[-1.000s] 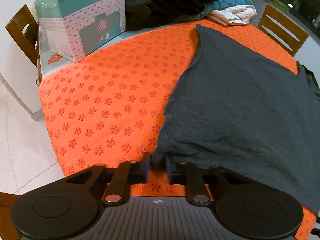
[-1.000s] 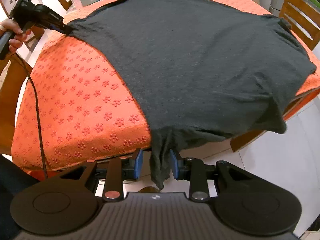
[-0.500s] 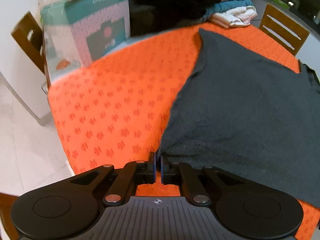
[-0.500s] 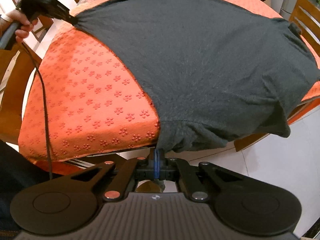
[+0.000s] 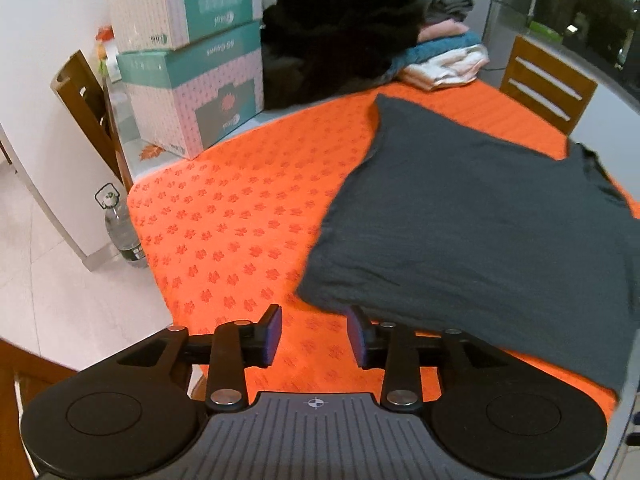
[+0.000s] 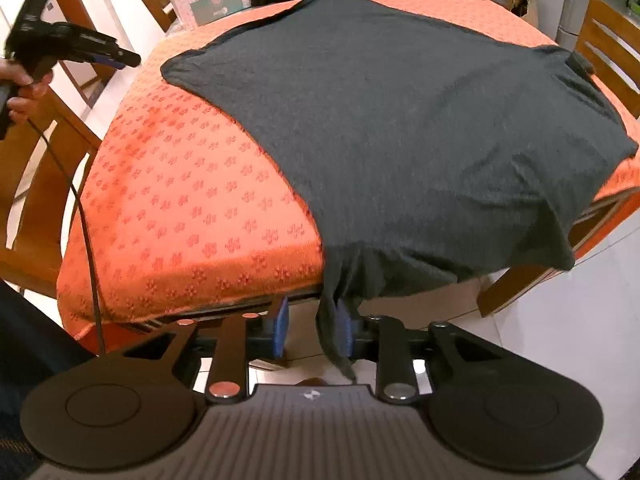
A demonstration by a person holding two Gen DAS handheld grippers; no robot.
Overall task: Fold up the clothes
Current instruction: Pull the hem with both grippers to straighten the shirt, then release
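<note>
Showing a limp, light dark shirt (image 6: pixel 400 112); both grippers, left (image 5: pixel 314 334) and right (image 6: pixel 312 330), just released; regrasp at hem corners.

table: round, covered by an orange cloth (image 5: pixel 240 216) with flower print
shirt (image 5: pixel 480 216): dark grey, spread flat on cloth, one corner hanging over the edge
boxes (image 5: pixel 192 92): stacked at far edge
clothes pile (image 5: pixel 360 32): beside boxes

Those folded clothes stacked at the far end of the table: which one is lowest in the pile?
The cream-white garment, lying on the orange cloth. The teal one lies on it, with pink and grey above.
</note>
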